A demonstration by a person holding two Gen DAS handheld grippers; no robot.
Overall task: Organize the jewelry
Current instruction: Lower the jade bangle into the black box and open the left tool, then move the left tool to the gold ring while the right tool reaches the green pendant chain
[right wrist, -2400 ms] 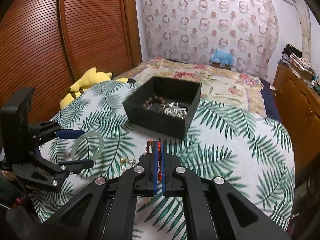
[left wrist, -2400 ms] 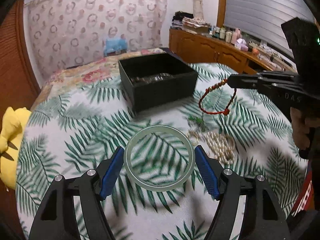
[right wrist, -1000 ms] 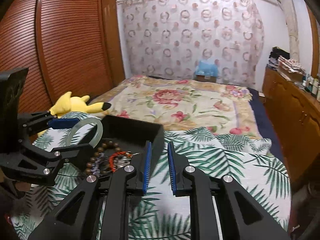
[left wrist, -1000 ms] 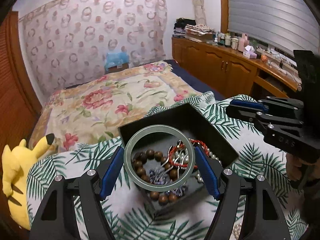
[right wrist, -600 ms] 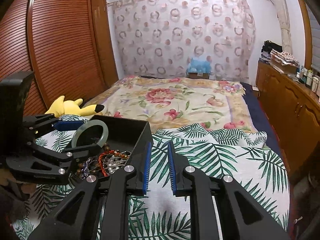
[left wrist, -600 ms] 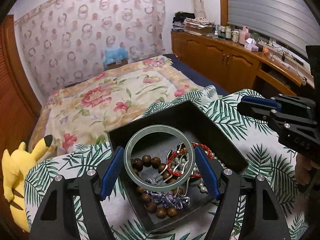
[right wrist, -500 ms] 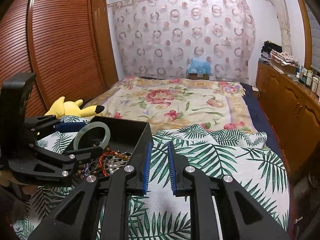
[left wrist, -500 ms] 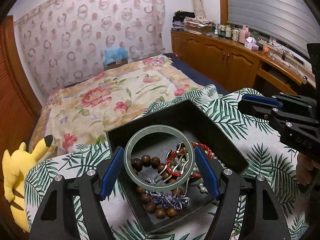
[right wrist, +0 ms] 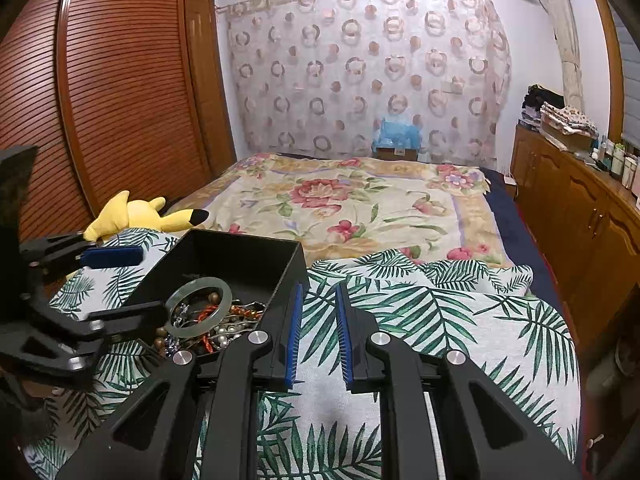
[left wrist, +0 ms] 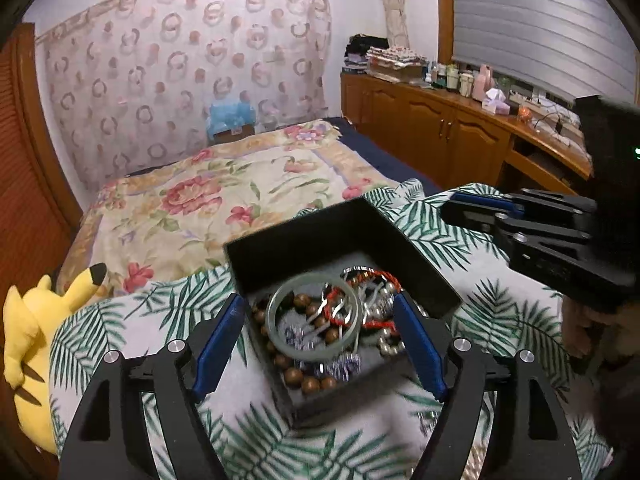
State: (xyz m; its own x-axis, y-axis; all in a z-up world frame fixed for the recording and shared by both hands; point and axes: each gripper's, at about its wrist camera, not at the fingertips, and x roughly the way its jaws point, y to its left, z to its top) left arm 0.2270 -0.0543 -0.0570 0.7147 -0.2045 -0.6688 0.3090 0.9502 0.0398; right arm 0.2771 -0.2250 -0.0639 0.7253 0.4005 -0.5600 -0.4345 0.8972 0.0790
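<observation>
The left gripper [left wrist: 320,336] is over the black box [left wrist: 420,256], its jaws opening, clear of the green bangle [left wrist: 312,330] lying on the beads inside. Best to lift straight up so nothing snags. The right gripper [right wrist: 318,332] is nearly closed and empty. No readable writing.

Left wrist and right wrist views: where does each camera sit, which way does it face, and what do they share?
Left wrist: on the left gripper, looking down into the black box; its jaws are opening around the jade bangle; the right gripper and a hand show.
Right wrist: on the right gripper, facing the bed over the palm-leaf cloth; its jaws hold nothing.
Shared: box, bangle, yellow plush, bed.
</observation>
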